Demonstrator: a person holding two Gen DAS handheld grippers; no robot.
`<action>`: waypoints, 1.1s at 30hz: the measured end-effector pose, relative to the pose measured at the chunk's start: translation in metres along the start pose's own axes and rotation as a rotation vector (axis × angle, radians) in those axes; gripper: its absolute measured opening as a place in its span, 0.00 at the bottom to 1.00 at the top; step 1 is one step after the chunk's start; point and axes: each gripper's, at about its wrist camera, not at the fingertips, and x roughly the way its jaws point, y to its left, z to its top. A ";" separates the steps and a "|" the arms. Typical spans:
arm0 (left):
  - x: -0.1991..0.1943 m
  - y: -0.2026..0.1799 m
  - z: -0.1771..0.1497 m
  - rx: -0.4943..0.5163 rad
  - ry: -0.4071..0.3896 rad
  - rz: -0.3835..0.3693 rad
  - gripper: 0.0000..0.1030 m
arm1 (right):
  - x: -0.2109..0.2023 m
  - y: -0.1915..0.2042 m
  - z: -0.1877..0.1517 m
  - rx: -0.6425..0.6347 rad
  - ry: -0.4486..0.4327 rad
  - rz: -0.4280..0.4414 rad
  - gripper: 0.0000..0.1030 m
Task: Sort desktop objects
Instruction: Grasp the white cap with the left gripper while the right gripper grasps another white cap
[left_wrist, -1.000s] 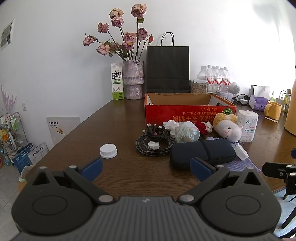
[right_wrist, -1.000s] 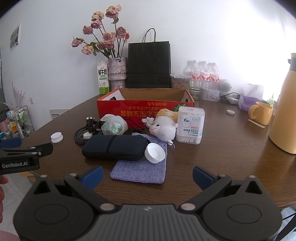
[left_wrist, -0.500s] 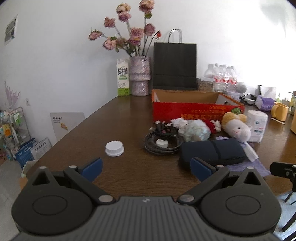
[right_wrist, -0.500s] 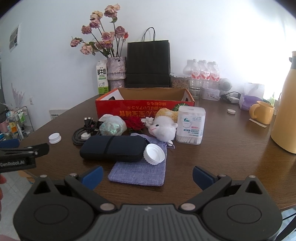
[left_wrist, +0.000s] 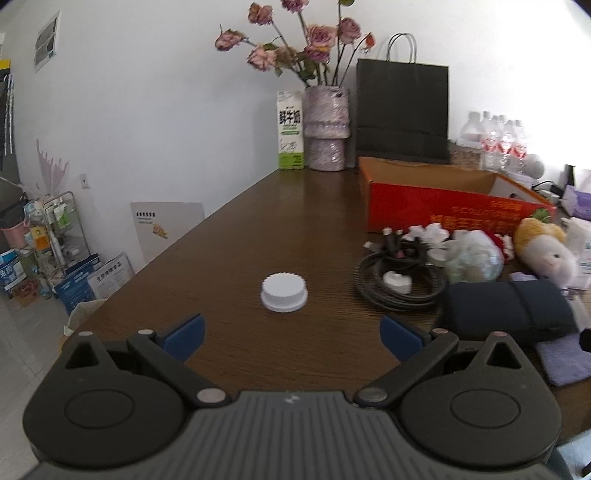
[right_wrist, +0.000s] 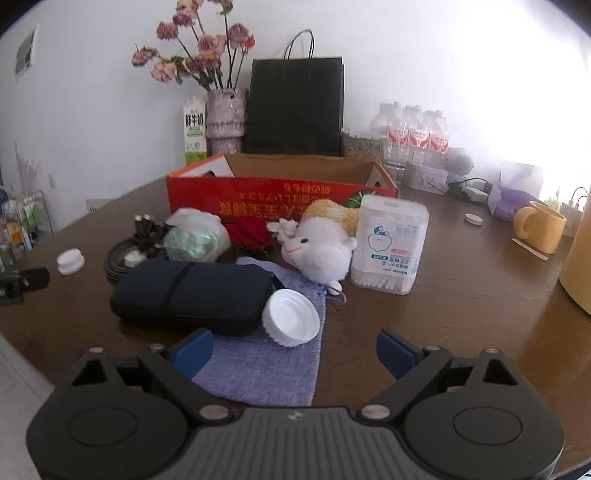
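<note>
So both my grippers are hanging over the near edge of the brown table (left_wrist: 229, 236), pointing down at the clutter. My left gripper (left_wrist: 291, 334) has its jaws spread wide with nothing between them, and a ridged white cap (left_wrist: 283, 291) sits upright on bare wood just ahead of it, near the table's left edge and well apart from the main pile.

My right gripper (right_wrist: 294, 349) has its jaws wide too, but they're closing in right now, nothing pinched, pads touching nothing. Just ahead of it a second white lid (right_wrist: 291, 316) lies tilted with its open side up, leaning on the end of a dark zip case (right_wrist: 192, 291) and resting on a purple cloth pouch (right_wrist: 266, 365) that reaches to the near edge.

Behind those, toward the middle of the table: a coiled black cable (left_wrist: 399, 280) to the left of the case, a crumpled plastic bag (right_wrist: 195, 236), a red fabric flower (right_wrist: 251, 232), a white plush sheep (right_wrist: 321, 247) and a box of cotton swabs (right_wrist: 388, 243) standing upright just beside the sheep. The open red cardboard box (right_wrist: 280, 195) sits behind the whole pile, closer to the far edge. A yellow mug (right_wrist: 539, 225) is off toward the right edge.
</note>
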 end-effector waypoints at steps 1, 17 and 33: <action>0.004 0.001 0.000 0.000 0.005 0.005 1.00 | 0.004 -0.001 0.000 -0.006 0.004 -0.003 0.89; 0.047 0.009 0.014 0.005 0.050 0.030 1.00 | 0.036 -0.020 0.014 -0.079 0.019 0.116 0.66; 0.069 0.016 0.026 0.021 0.081 0.046 1.00 | 0.061 -0.032 0.033 -0.071 0.033 0.146 0.44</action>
